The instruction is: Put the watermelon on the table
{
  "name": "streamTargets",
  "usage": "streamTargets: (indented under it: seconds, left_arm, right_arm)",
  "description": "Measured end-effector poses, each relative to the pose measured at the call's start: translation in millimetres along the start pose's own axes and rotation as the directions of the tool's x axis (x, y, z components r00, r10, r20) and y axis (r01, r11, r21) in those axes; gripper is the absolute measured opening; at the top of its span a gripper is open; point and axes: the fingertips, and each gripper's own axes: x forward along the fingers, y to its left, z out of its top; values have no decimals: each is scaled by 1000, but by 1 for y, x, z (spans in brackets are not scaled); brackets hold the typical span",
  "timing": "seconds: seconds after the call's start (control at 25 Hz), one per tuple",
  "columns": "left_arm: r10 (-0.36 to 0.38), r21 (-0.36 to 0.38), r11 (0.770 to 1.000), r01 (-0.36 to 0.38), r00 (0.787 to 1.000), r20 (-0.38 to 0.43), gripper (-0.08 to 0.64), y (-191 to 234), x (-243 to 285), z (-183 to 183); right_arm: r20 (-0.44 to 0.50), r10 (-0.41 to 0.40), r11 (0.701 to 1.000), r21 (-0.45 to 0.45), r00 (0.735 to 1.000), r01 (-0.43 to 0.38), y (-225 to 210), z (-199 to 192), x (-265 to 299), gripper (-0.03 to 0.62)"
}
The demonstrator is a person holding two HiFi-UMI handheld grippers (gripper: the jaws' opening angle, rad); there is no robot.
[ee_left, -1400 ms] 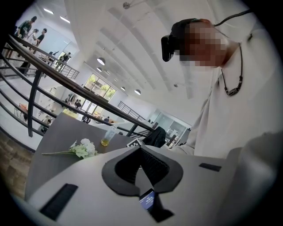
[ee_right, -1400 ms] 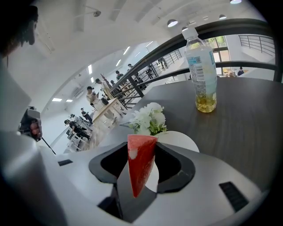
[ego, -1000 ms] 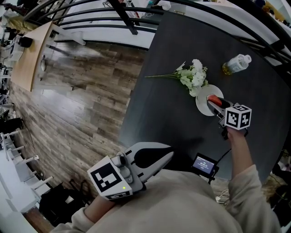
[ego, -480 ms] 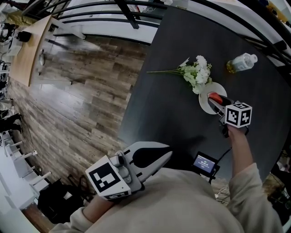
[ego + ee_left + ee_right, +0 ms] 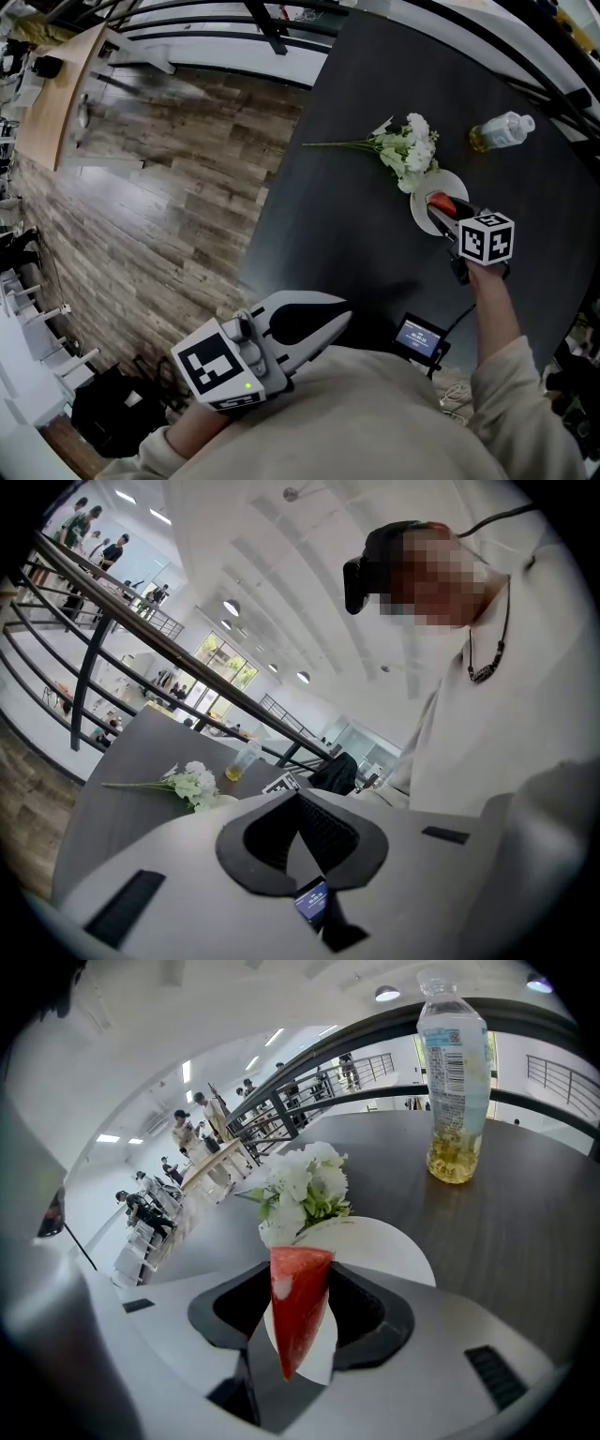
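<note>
A red wedge of watermelon (image 5: 298, 1307) stands point-down between the jaws of my right gripper (image 5: 300, 1269), which is shut on it. Just under the wedge lies a white plate (image 5: 384, 1246) on the dark table (image 5: 356, 206). In the head view the right gripper (image 5: 441, 214) holds the watermelon (image 5: 441, 201) over the plate (image 5: 422, 220) at the right. My left gripper (image 5: 345, 316) hovers near my body at the table's near edge, its tips together and nothing between them; in its own view the left gripper (image 5: 298, 794) points across the table.
White flowers (image 5: 408, 150) with a long stem lie just beyond the plate. A plastic bottle (image 5: 502, 131) of yellowish drink lies on its side farther right. A small screen device (image 5: 420, 337) with a cable sits at the near edge. Wooden floor (image 5: 169, 206) and railings lie left and beyond.
</note>
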Motion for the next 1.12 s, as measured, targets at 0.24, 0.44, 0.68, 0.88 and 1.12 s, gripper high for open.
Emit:
streamTargets:
  seconds: [0.24,0.44,0.68,0.88,1.12]
  left_arm:
    - [5,-2,1000,-5,1000,-6,3,0,-4,-3]
    - [15,-1,1000,-15,1000,-12,3,2,-6,-5]
    - [31,-22,999,-32,999,-31,3,5,-11,-10]
    - [27,7,1000,-27,999,-22,3,5,-8,-12]
    - [33,-3,999,-34,999,-27,3,9,-8,-15]
  right_arm:
    - [-16,-16,1000,-19,1000,15,-1,-3,5,202]
    - [-29,-34,999,-40,999,33,-2,-7,10,202]
    - [-36,-61,996,-67,998,59,-4,-7,13,202]
    - [-45,-83,993,-87,996,78,-4,-8,17,202]
    - [-37,-83,994,-78,996,80,-7,-6,17,204]
